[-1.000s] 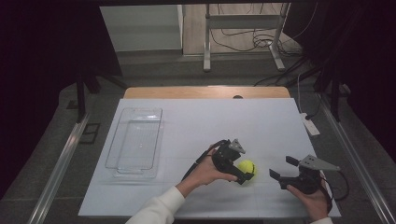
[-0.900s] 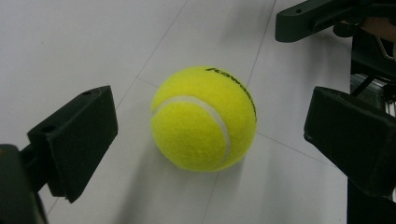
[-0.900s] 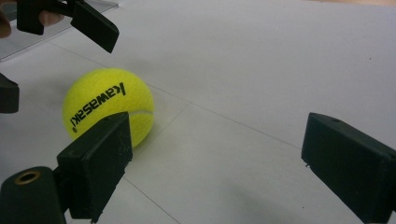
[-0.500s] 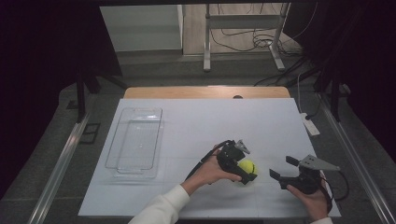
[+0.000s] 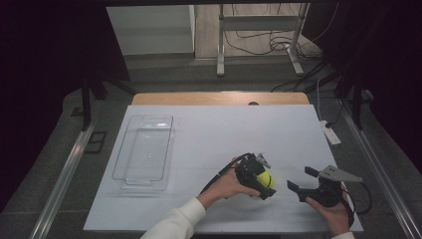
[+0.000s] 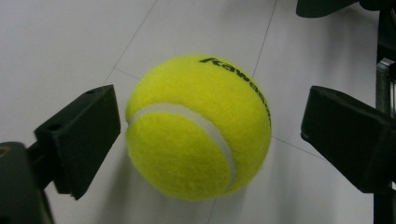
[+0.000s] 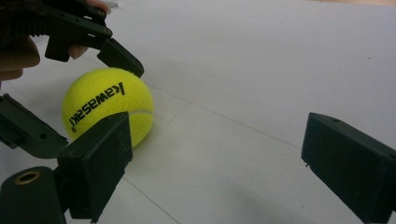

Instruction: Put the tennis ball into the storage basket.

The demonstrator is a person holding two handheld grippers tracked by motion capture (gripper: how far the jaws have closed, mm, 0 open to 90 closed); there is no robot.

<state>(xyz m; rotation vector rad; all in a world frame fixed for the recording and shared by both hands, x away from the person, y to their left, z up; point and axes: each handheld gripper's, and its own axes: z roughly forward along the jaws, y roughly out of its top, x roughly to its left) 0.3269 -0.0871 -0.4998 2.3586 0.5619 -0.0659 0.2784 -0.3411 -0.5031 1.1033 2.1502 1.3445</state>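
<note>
A yellow tennis ball (image 5: 266,179) rests on the white table (image 5: 224,134), front and right of centre. My left gripper (image 5: 263,178) reaches in from the left and straddles the ball (image 6: 198,126). Its jaws have just been closing with the ball between them. One pad (image 6: 93,130) is almost at the felt and the other (image 6: 345,135) still stands off by a gap. My right gripper (image 5: 301,179) sits open a little to the ball's right, pointing towards it, with nothing inside its jaws (image 7: 217,140). The ball (image 7: 105,105) lies beyond its left pad.
A clear plastic tray (image 5: 168,149) lies on the left part of the table. A white power strip (image 5: 330,133) sits at the table's right edge. Bare white surface stretches behind the ball and between it and the tray.
My left hand has edged to the right and slightly down, so its jaws now reach around the ball. The ball and the right gripper have stayed put.
</note>
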